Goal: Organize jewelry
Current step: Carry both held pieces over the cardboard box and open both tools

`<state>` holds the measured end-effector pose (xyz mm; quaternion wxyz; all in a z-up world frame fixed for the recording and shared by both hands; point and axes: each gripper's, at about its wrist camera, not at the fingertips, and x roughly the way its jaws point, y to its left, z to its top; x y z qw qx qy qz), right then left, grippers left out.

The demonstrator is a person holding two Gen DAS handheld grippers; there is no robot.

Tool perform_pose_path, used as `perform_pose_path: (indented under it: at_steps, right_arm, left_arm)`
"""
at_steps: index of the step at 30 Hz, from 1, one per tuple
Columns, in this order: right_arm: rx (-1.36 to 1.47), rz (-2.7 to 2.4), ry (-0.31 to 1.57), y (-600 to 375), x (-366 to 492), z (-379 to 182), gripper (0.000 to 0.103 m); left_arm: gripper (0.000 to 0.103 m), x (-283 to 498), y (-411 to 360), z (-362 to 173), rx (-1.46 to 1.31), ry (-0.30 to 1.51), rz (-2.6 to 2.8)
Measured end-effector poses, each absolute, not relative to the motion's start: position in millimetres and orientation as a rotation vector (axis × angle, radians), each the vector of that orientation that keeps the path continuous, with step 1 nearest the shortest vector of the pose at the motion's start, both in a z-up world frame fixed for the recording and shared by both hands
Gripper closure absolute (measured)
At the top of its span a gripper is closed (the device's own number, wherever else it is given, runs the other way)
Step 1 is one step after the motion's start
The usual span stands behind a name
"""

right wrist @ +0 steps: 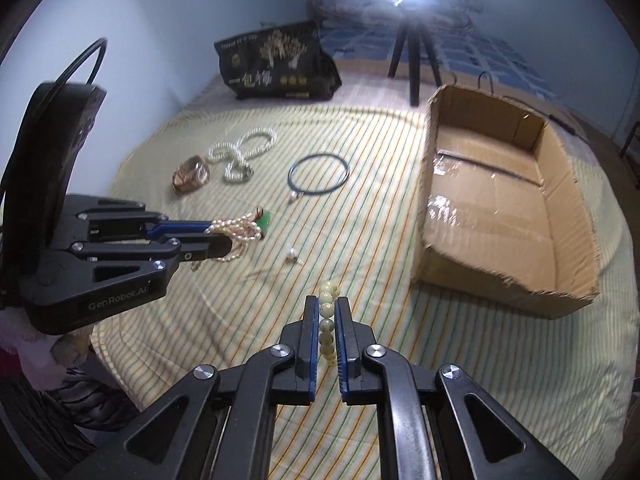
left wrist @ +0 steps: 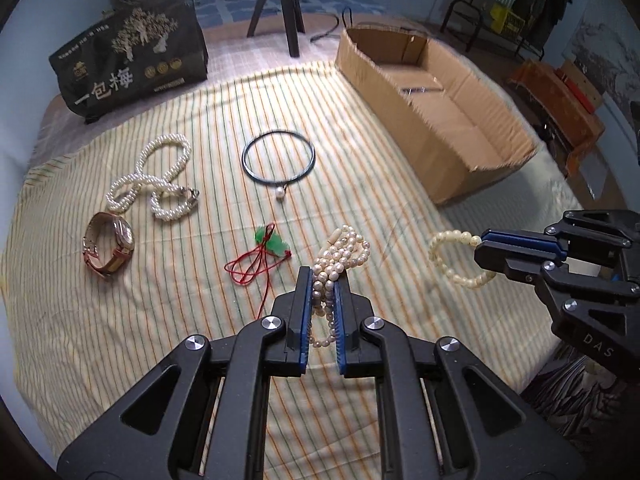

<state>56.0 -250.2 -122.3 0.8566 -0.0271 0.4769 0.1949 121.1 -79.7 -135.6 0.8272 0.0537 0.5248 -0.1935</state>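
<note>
My left gripper (left wrist: 323, 276) is shut on a bunched pearl strand (left wrist: 340, 256) and holds it above the striped cloth; it also shows in the right wrist view (right wrist: 236, 238). My right gripper (right wrist: 327, 304) is shut on a cream bead bracelet (right wrist: 328, 320), seen hanging from it in the left wrist view (left wrist: 452, 258). An open cardboard box (right wrist: 496, 208) stands to the right. On the cloth lie a white pearl necklace (left wrist: 156, 184), a watch (left wrist: 108, 246), a dark hoop necklace with a pearl (left wrist: 278, 156) and a green pendant on red cord (left wrist: 264, 252).
A black printed bag (left wrist: 132, 56) stands at the back left. A tripod (left wrist: 280, 4) stands behind the cloth. A small loose pearl piece (right wrist: 292, 256) lies on the striped cloth (right wrist: 360, 220). Furniture and boxes stand at the far right.
</note>
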Motion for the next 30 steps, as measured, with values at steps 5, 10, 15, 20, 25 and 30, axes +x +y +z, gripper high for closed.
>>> perform_pose_path:
  at_steps: [5,10,15,20,25,30]
  right_arm:
    - [-0.033,0.395,0.951,-263.1,50.3,-105.7,0.098]
    - [-0.004,0.366,0.905,-278.7,48.1,-88.4,0.098]
    - [0.028,0.323,0.863,-298.2,51.7,-71.8,0.098]
    - [0.05,0.273,0.832,-319.3,59.8,-59.2,0.098]
    - [0.057,0.219,0.813,-340.0,74.4,-50.9,0.098]
    - [0.068,0.184,0.808,-355.3,92.3,-48.4,0.098]
  left_arm:
    - [0.095,127.7,-81.8,-116.8,0.058,1.068,-0.405]
    - [0.095,127.5,-83.5,-98.0,0.003,1.027,-0.414]
    - [0.095,129.6,-89.3,-85.5,-0.034,0.999,-0.427]
    - [0.095,133.2,-98.3,-79.4,-0.045,0.984,-0.436]
    - [0.095,139.3,-110.0,-74.9,-0.05,0.969,-0.444]
    - [0.095,147.4,-126.9,-71.6,-0.052,0.956,-0.456]
